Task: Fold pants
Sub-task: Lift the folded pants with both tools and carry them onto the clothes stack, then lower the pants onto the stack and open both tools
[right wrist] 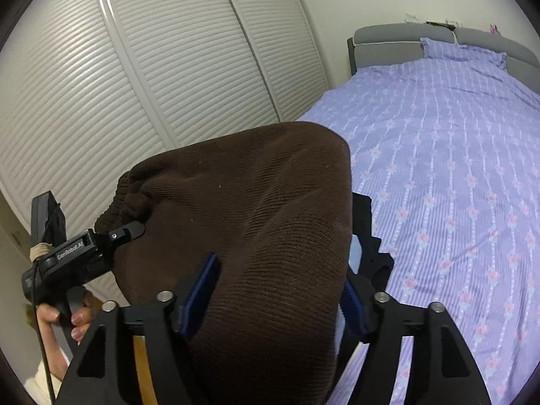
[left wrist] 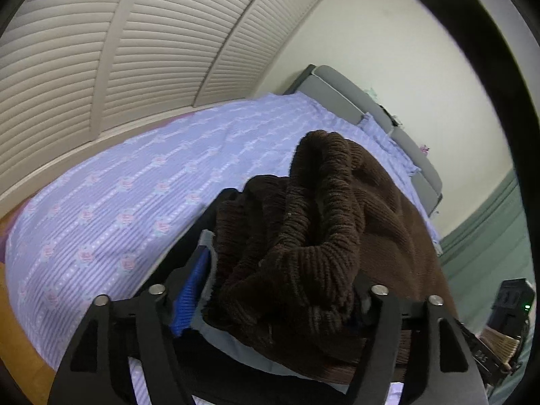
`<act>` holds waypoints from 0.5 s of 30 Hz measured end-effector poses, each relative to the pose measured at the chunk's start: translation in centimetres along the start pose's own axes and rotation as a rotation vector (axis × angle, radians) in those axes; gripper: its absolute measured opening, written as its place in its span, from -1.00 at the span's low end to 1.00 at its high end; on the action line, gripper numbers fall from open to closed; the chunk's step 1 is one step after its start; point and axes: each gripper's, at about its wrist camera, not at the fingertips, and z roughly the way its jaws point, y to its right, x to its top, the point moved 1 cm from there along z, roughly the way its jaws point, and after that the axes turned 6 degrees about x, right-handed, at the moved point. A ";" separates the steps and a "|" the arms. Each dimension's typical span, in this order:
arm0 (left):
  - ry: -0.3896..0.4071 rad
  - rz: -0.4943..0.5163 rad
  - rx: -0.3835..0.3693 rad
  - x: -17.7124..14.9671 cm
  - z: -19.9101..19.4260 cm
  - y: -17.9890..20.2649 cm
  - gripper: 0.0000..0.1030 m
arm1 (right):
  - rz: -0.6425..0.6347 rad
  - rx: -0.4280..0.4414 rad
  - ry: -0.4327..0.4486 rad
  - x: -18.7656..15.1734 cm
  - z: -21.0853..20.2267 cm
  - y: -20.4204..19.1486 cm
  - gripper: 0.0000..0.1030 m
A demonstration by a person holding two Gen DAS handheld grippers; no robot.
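Dark brown ribbed pants (left wrist: 320,222) fill the lower middle of the left wrist view, their gathered waistband bunched between my left gripper's fingers (left wrist: 197,276). My left gripper (left wrist: 280,270) is shut on the pants and holds them above the bed. In the right wrist view the same pants (right wrist: 256,222) drape over my right gripper (right wrist: 276,280), which is shut on the fabric. My left gripper (right wrist: 126,231) also shows there at the left, clamped on the waistband edge. Both sets of fingertips are hidden by cloth.
A bed with a lilac floral cover (right wrist: 455,168) lies below, with a pillow (right wrist: 462,50) and grey headboard (right wrist: 388,38) at its far end. White louvred wardrobe doors (right wrist: 152,67) stand along the bed's side. Wooden floor (left wrist: 13,337) shows at left.
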 end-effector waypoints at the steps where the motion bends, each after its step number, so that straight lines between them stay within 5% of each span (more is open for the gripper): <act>1: 0.007 0.004 0.015 0.1 -0.6 0.3 0.49 | -0.015 -0.013 0.008 0.2 0.0 -0.3 0.43; 15: 0.287 0.137 0.130 0.8 -8.0 4.2 0.67 | -0.077 -0.033 0.067 0.3 -2.9 -2.0 0.53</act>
